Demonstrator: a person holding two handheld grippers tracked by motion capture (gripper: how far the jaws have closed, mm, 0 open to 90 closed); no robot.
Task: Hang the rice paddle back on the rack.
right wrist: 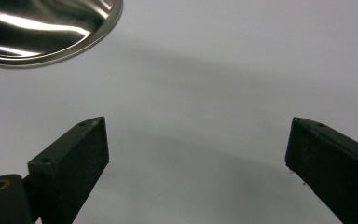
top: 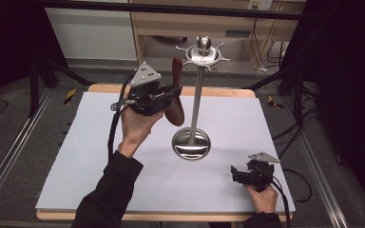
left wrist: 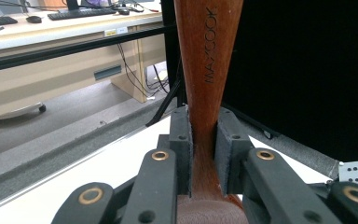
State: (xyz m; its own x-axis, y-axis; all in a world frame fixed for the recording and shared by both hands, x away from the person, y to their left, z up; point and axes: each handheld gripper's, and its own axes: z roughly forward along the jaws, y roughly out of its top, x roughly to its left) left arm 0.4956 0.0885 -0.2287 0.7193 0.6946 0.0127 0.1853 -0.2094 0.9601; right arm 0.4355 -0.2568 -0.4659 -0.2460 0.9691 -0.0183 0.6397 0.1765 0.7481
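Clamping a dark wooden utensil (top: 176, 97) by the narrow part of its handle, the left gripper (top: 171, 93) is held up above the far left part of the counter (top: 100, 156), just left of the steel stand (top: 197, 102). In the left gripper view the jaws press on both sides of the handle (left wrist: 206, 70), which rises straight up between them and bears the lettering MAXCOOK. From the high view the utensil stands nearly upright, its broad end hanging below the gripper and its tip near the stand's hook ring (top: 203, 54), apart from the pole. The stand's round base (top: 191, 144) sits mid-counter. Near the front right corner, the right gripper (top: 235, 173) rests low with jaws spread wide and nothing between them, the base's rim (right wrist: 51, 32) ahead.
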